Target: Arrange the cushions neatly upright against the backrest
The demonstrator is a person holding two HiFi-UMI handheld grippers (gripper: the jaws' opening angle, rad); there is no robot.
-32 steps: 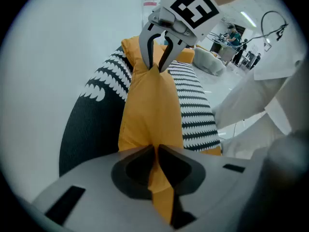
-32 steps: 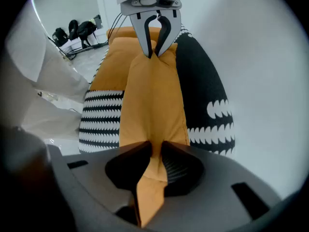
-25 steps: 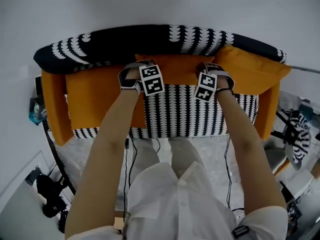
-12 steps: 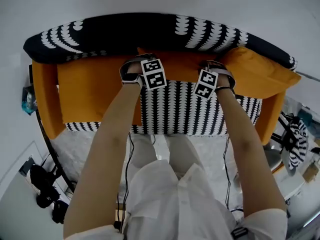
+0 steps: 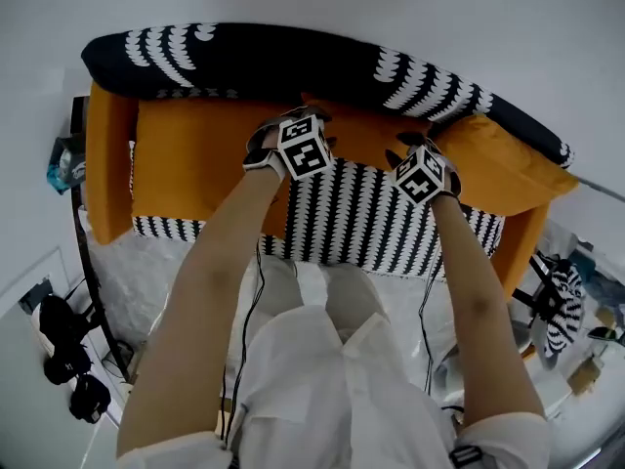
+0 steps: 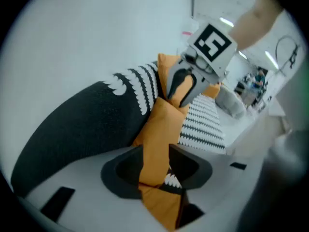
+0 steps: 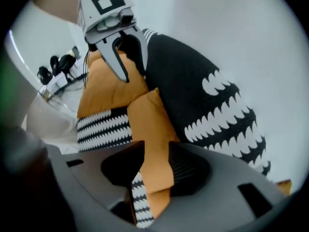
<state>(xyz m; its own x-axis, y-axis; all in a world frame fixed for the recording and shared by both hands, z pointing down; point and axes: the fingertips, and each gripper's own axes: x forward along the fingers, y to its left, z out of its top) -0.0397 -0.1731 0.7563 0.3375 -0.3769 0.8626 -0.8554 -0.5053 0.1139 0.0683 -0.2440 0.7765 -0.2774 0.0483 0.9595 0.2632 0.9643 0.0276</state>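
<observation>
A sofa with a black, white-patterned backrest and a striped seat carries three orange cushions. The left cushion and right cushion lean on the backrest. The middle cushion stands upright between my hands. My left gripper and right gripper sit over its top edge. In the left gripper view the cushion's edge runs between the spread jaws of the left gripper. The right gripper likewise has the edge between its jaws. Both jaws have just been opening.
Orange armrests close the sofa at the left and right. A white wall rises right behind the backrest. Cables trail on the floor in front. Dark shoes lie at lower left, and a striped object at the right.
Both marker cubes have rolled, and the hands have shifted a little along the cushion's top edge. The head view has swung, so the sofa sits more to the right and tilted.
</observation>
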